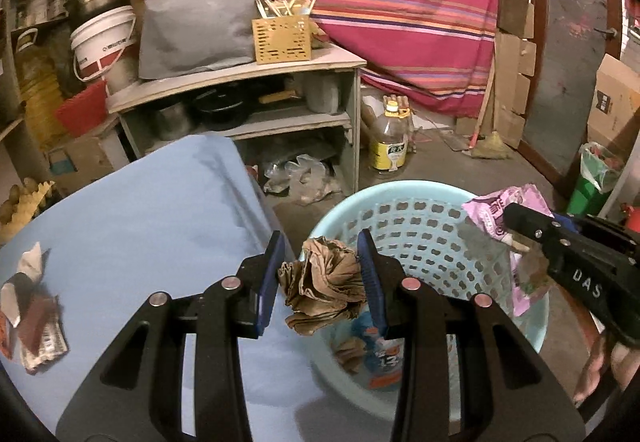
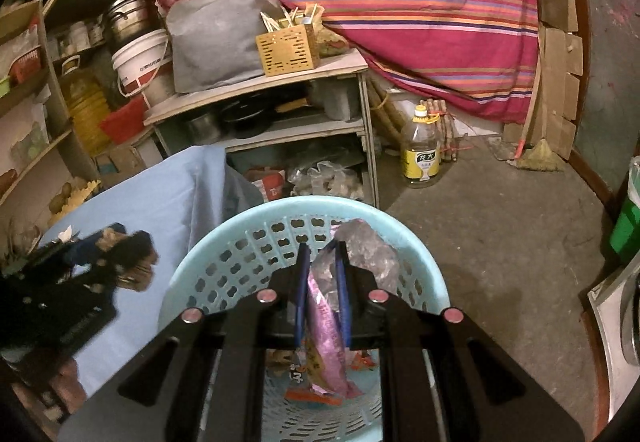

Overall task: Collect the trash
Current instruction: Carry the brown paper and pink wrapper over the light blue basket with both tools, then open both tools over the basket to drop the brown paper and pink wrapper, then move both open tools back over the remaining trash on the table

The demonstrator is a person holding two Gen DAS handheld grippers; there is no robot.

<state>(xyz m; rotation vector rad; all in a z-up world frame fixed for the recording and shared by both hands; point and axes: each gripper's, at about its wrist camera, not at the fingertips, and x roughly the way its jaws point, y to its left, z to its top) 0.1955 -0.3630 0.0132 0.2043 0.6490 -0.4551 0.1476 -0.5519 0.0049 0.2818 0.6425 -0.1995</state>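
Observation:
My left gripper (image 1: 322,262) is shut on a crumpled brown paper ball (image 1: 324,284) and holds it over the near rim of the light blue perforated basket (image 1: 432,194). My right gripper (image 2: 322,282) is shut on a pink and silver snack wrapper (image 2: 326,330) that hangs above the basket (image 2: 224,238). The right gripper (image 1: 516,226) with its wrapper (image 1: 500,206) also shows in the left wrist view. Wrappers lie in the basket bottom (image 1: 380,358). More crumpled wrappers (image 1: 34,318) lie on the blue-covered table (image 1: 152,226).
A grey shelf unit (image 1: 240,70) with pots, a grey bag and a yellow holder stands behind the table. An oil bottle (image 1: 390,142) stands on the concrete floor. A green bin with a liner (image 1: 592,178) is at the right. A striped cloth hangs behind.

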